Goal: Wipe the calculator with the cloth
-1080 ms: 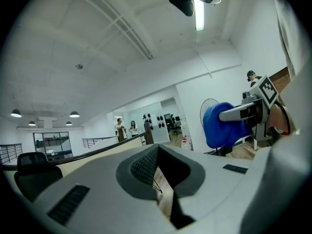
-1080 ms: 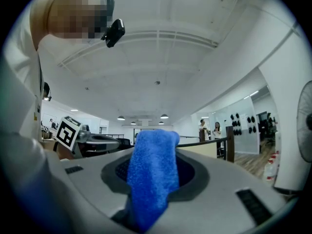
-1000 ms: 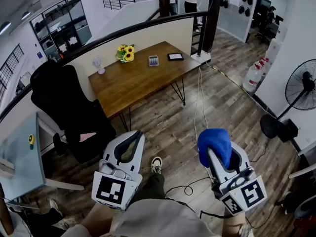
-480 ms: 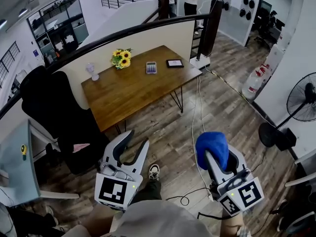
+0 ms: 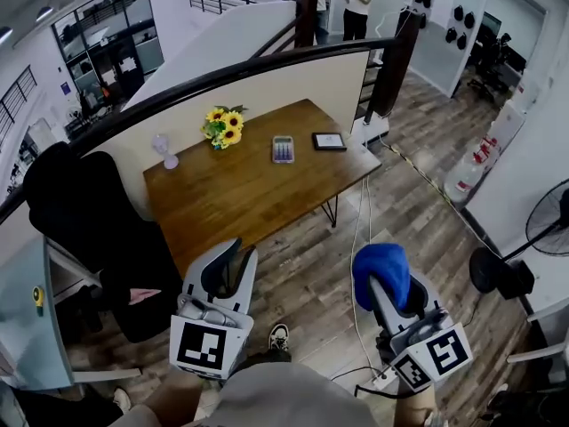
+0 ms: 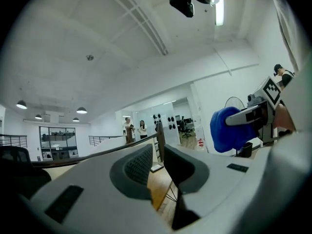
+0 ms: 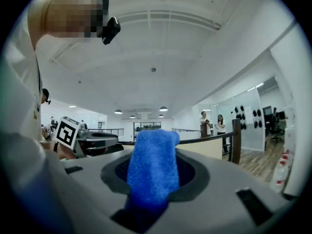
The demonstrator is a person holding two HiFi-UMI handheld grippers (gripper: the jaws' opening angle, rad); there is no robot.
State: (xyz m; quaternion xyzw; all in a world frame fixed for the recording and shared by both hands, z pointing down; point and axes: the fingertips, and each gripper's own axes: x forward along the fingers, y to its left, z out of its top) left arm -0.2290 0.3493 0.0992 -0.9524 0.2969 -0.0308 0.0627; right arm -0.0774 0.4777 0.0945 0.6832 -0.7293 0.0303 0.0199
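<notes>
Wooden table (image 5: 222, 194) with calculator (image 5: 283, 149) is seen ahead. Left claw (image 5: 242, 249), jaws just closing, is seen slightly spread, empty; cloth (image 5: 378, 261) is pinched in right claw (image 5: 385, 280).

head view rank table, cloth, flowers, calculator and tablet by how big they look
1. table
2. cloth, though it looks bigger for being nearest the camera
3. flowers
4. calculator and tablet look about alike, so not ranked

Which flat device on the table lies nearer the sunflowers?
The calculator, pale with rows of keys: it lies between the sunflowers and the dark tablet, which sits toward the table's right end.
</notes>
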